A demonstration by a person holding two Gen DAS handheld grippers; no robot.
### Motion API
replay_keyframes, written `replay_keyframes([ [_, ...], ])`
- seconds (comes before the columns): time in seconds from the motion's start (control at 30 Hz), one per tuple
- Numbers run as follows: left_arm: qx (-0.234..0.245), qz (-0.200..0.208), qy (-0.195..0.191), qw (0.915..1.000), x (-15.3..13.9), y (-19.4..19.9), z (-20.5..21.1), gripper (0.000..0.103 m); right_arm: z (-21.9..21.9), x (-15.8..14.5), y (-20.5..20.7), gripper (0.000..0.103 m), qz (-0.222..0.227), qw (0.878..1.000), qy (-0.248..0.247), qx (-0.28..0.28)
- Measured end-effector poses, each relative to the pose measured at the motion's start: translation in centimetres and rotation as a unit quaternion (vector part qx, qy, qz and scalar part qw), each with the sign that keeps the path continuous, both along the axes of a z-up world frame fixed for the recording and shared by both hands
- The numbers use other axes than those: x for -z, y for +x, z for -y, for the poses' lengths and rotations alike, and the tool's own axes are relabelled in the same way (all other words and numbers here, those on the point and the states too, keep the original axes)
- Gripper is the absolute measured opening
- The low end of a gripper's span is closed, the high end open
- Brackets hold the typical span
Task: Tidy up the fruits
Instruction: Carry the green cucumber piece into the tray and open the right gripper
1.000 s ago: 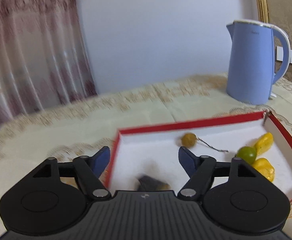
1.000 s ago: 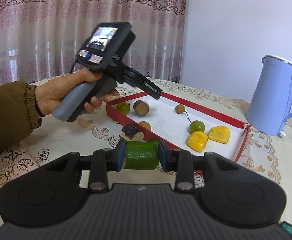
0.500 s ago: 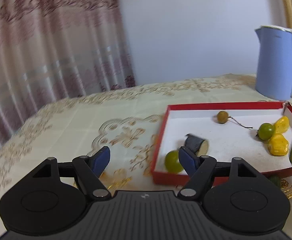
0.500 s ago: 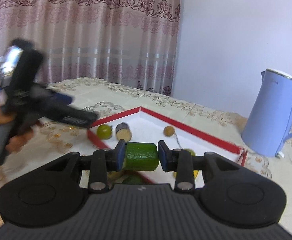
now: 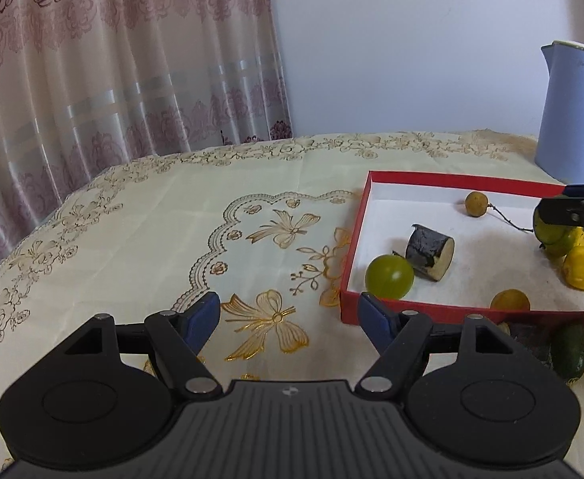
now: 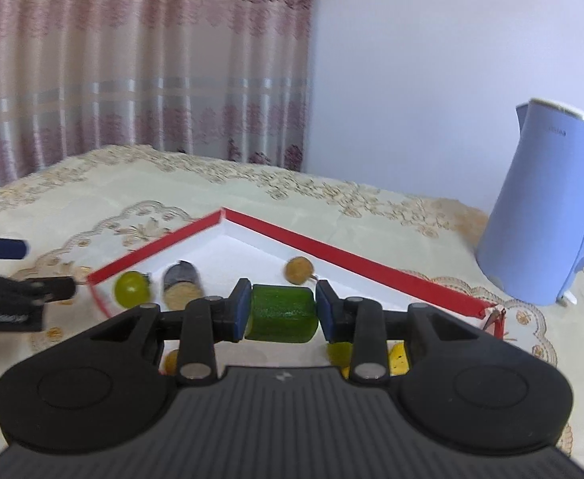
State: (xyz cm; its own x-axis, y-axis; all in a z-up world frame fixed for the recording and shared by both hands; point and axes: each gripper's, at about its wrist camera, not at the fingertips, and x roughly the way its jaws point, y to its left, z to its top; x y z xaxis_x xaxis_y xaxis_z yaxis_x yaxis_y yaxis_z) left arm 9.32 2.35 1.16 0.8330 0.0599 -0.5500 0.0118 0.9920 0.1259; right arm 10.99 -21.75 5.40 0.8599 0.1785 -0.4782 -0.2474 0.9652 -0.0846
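- The right gripper [image 6: 283,312] pinches a green cucumber chunk [image 6: 282,313] between its blue pads, holding it over the near part of the red-walled tray [image 6: 355,257].
- The left gripper [image 5: 290,319] has its jaws spread with nothing between them, over the embroidered tablecloth [image 5: 196,215] just beside the tray's left wall.
- Outside the tray's near wall lie a dark piece and a green fruit [image 5: 570,353].
- Inside the tray sit a green round fruit [image 5: 389,276], a dark cut cylinder [image 5: 429,251], an orange-yellow round fruit [image 5: 509,300] and yellow pieces [image 5: 581,267].
- Farther back rests a brown stemmed fruit [image 5: 476,204].
- A blue kettle [image 6: 547,215] stands beyond the tray, before the curtain [image 6: 132,60].
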Motion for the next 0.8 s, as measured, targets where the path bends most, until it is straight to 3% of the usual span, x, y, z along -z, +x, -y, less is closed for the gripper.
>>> replay_keyframes([
  [0.4, -0.004, -0.005, 0.002, 1.0000, 0.3, 0.0, -0.2, 0.076, 0.1, 1.8, 2.6, 0.033, -0.034, 0.999, -0.019, 0.025],
  [0.8, -0.002, -0.002, -0.010, 0.9999, 0.1, -0.2, -0.8, 0.076, 0.1, 0.7, 1.7, 0.033, -0.012, 0.999, -0.019, 0.029],
])
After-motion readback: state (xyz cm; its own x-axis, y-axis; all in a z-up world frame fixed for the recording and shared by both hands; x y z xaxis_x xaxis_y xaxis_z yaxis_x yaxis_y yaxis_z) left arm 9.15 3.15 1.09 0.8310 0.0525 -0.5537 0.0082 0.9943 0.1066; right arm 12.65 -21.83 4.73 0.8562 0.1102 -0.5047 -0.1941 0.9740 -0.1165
